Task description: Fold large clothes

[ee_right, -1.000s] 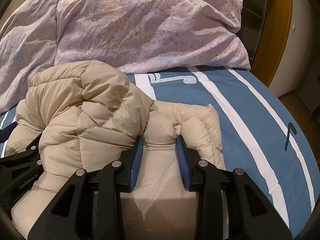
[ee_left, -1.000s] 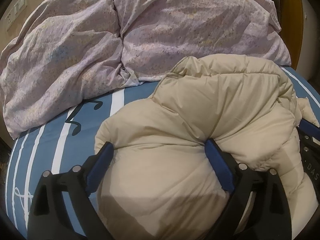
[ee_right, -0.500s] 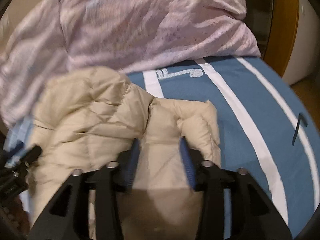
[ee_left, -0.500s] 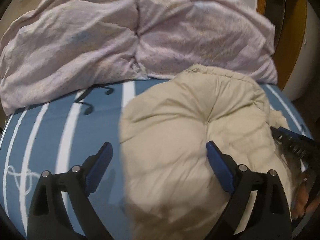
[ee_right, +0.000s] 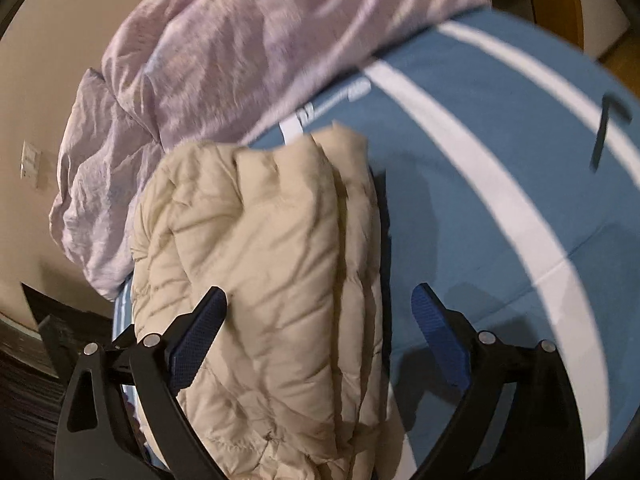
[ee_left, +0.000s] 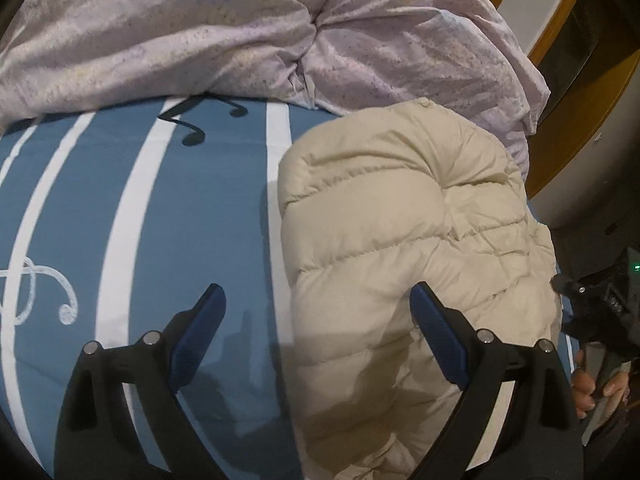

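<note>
Two tongs over the bed. Beige puffer jacket lies folded on the blue striped sheet, near the lilac duvet. Left tongs spread wide, jacket under the right-hand pad. Right tongs opening, jacket loose between the pads.

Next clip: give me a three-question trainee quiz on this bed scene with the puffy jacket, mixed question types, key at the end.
1. True or false: the left gripper is clamped on the beige quilted puffer jacket.
2. Multiple choice: what lies bunched at the far end of the blue sheet with white stripes? A) a pale lilac crumpled duvet B) a red towel C) a stack of books
3. Fill in: the printed black marks on the sheet near the duvet are music ____.

Key: 1 false, its jaws stand open; 2 A; 3 notes.
</note>
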{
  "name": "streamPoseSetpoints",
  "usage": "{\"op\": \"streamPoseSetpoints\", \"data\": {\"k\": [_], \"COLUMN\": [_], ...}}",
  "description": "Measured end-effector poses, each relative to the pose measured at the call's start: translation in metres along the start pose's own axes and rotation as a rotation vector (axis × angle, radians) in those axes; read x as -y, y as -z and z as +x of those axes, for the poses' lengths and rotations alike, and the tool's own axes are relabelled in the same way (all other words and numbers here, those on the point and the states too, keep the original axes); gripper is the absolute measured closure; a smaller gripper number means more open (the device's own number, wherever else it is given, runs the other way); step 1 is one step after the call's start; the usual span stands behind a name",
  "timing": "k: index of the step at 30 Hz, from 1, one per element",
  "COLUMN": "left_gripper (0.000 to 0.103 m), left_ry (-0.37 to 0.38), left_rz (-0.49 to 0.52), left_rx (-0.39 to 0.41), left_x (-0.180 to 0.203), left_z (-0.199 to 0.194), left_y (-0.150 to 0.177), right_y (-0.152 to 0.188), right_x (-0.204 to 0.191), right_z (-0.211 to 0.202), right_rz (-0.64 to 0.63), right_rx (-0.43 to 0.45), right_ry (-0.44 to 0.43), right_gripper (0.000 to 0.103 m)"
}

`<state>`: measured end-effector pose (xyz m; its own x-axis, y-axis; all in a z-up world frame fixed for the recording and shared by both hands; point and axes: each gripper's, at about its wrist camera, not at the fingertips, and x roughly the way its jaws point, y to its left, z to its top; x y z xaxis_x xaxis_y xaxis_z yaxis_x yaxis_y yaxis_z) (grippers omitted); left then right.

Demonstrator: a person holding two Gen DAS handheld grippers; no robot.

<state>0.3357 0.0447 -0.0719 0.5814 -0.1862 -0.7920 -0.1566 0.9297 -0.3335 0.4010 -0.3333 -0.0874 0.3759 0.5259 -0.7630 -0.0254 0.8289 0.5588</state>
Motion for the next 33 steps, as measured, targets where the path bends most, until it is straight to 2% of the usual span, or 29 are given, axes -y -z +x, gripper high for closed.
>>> {"op": "streamPoseSetpoints", "data": {"k": [6, 11, 16, 19, 20, 21, 23, 27, 29, 33], "left_gripper": [0.01, 0.01, 0.01, 0.01, 0.011, 0.013, 0.025, 0.045, 0.057, 0.067], "left_ry": [0.035, 0.108, 0.186, 0.228, 0.242, 0.262, 0.293, 0.309, 0.318, 0.328], "left_rz": [-0.009, -0.05, -0.1, -0.131, -0.141, -0.151, -0.161, -0.156, -0.163, -0.177], "left_rx": [-0.016, -0.032, -0.054, -0.073, -0.079, -0.084, -0.084, -0.061, -0.046, -0.007], "left_x": [-0.001, -0.007, -0.011, -0.012, -0.012, -0.012, -0.011, -0.009, -0.012, -0.022], "left_z": [0.008, 0.017, 0.028, 0.035, 0.038, 0.04, 0.041, 0.036, 0.032, 0.02], "left_y": [-0.001, -0.003, -0.004, -0.005, -0.005, -0.004, -0.004, -0.004, -0.004, -0.007], "right_y": [0.002, 0.004, 0.002, 0.002, 0.002, 0.002, 0.002, 0.001, 0.0, -0.003], "right_x": [0.007, 0.004, 0.0, 0.003, 0.004, 0.005, 0.006, 0.001, -0.004, -0.021], "right_z": [0.019, 0.032, 0.039, 0.041, 0.041, 0.042, 0.041, 0.042, 0.042, 0.045], "right_rz": [0.029, 0.02, -0.007, -0.006, -0.003, 0.002, 0.003, -0.003, -0.004, -0.027], "right_rx": [-0.05, -0.074, -0.076, -0.079, -0.08, -0.08, -0.079, -0.068, -0.057, -0.04], "right_ry": [-0.1, -0.165, -0.191, -0.215, -0.229, -0.244, -0.27, -0.31, -0.33, -0.354], "right_gripper": [0.007, 0.007, 0.008, 0.018, 0.025, 0.031, 0.04, 0.058, 0.063, 0.07]}}
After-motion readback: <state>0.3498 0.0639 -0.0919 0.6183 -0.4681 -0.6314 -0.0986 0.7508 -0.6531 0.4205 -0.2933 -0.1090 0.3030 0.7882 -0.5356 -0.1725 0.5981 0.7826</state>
